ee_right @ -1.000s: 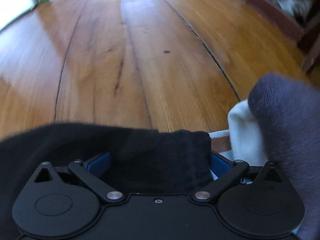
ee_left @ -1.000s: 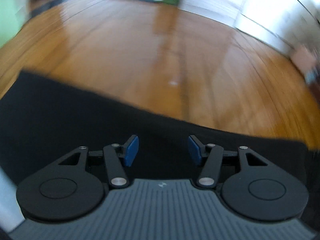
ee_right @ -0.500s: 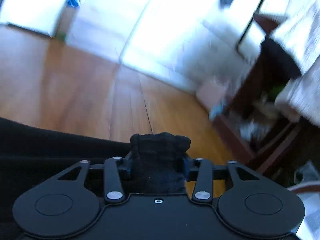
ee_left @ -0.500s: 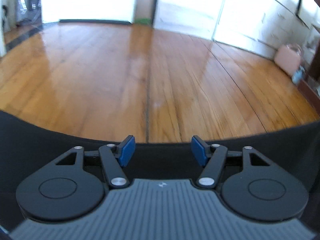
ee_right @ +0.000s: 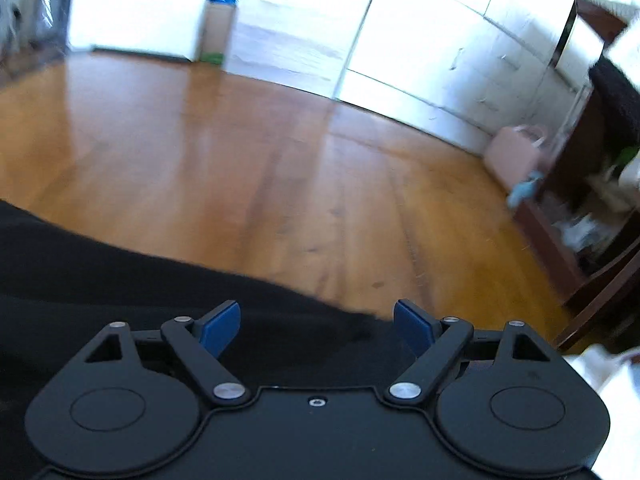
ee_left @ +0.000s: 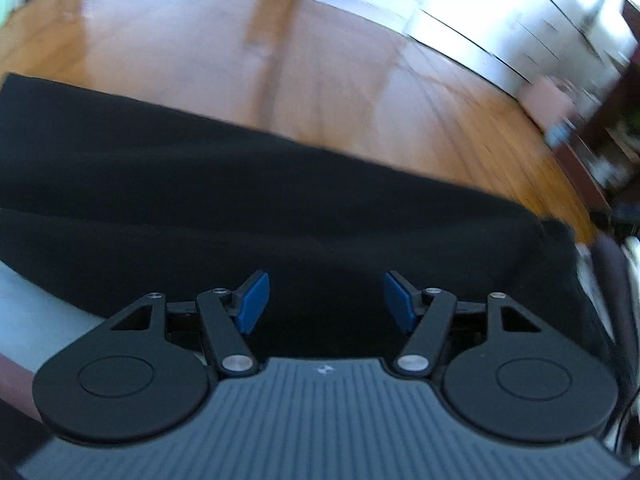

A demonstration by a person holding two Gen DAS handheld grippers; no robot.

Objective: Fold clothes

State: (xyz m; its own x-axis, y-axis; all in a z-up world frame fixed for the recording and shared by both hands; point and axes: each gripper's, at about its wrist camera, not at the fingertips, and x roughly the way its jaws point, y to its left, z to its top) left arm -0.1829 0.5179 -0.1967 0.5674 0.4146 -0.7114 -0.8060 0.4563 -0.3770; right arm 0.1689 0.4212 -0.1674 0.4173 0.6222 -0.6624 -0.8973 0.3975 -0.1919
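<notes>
Jaws of both grippers apart, right opening; black garment (ee_left: pixel 280 208) beneath.

Domestic room, home interior. Evidence: polished wooden plank floor (ee_right: pixel 248 168), white panelled doors (ee_right: pixel 460 40), dark wooden shelf unit (ee_right: pixel 576 216) holding household clutter, pink bag (ee_right: pixel 514 152) against wall.

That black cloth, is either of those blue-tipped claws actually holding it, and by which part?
Neither. The black garment lies below both. The left gripper stands open; the right gripper is opening, its pads off the fabric.
</notes>
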